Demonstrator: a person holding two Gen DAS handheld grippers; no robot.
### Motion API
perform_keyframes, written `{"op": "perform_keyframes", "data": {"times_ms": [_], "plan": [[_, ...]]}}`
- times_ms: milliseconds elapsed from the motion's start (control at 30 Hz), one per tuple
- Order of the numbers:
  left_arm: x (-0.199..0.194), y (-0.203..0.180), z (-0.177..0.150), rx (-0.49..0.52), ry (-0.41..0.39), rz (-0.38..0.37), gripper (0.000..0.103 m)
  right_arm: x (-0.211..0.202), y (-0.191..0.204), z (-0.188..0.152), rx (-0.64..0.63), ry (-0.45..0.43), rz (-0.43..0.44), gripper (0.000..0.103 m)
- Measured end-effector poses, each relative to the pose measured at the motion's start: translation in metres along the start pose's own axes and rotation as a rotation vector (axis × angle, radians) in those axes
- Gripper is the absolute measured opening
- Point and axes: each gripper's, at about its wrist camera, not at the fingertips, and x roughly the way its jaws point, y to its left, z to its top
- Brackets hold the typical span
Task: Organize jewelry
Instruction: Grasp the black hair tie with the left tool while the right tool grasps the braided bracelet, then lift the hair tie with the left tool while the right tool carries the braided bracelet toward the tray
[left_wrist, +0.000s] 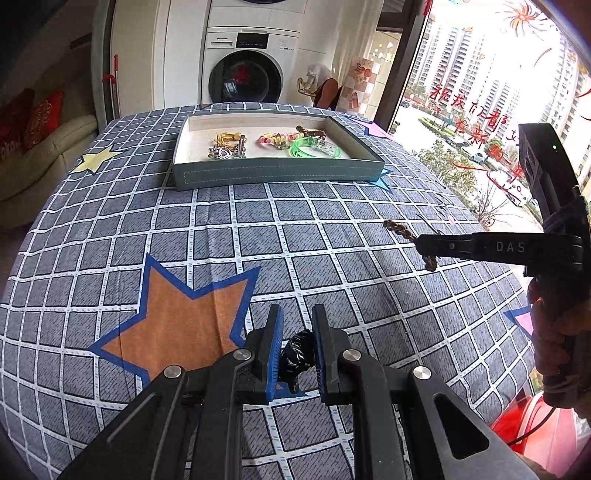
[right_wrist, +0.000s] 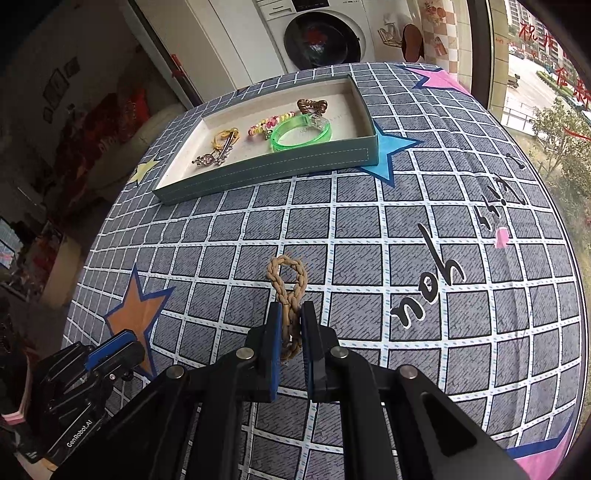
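Two pairs of tongs each carry one piece toward the tray (left_wrist: 280, 173) at the far side of the worktop (left_wrist: 221, 240). Right tongs (right_wrist: 289, 325) pinch a tan braided hair tie (right_wrist: 288, 284) at its middle, so its loop hangs free ahead of them. Left tongs (left_wrist: 297, 332) pinch a black coiled hair tie (left_wrist: 297, 354) deep between the pads. Already in the tray lie a green bangle (left_wrist: 314, 147), a pastel coil tie (left_wrist: 273, 140), a brown tie (left_wrist: 310, 132) and metal pieces (left_wrist: 225, 151), probably grouped by kind.
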Motion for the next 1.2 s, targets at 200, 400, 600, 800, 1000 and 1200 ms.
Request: {"op": "perform_keyframes", "data": {"times_ms": [200, 400, 600, 800, 1000, 1200], "plan": [[-0.007, 0.003, 0.011, -0.013, -0.027, -0.001, 0.028, -0.008, -0.007, -0.001, 0.025, -0.014, 0.012, 0.011], [-0.007, 0.007, 0.026, -0.021, -0.048, 0.001, 0.028, -0.012, -0.015, 0.003, 0.048, -0.026, 0.015, 0.009], [-0.003, 0.009, 0.033, -0.024, -0.055, 0.005, 0.028, -0.011, -0.019, 0.006, 0.051, -0.026, 0.012, 0.009], [0.003, 0.012, 0.031, -0.034, -0.044, 0.005, 0.028, 0.004, -0.020, -0.001, 0.004, 0.030, -0.024, 0.016], [0.007, 0.013, 0.030, -0.036, -0.033, 0.004, 0.028, 0.020, -0.015, -0.008, -0.021, 0.038, -0.063, 0.063], [0.009, 0.012, 0.029, -0.039, -0.026, 0.005, 0.028, 0.031, 0.013, -0.010, -0.187, 0.037, -0.231, 0.049]]}}
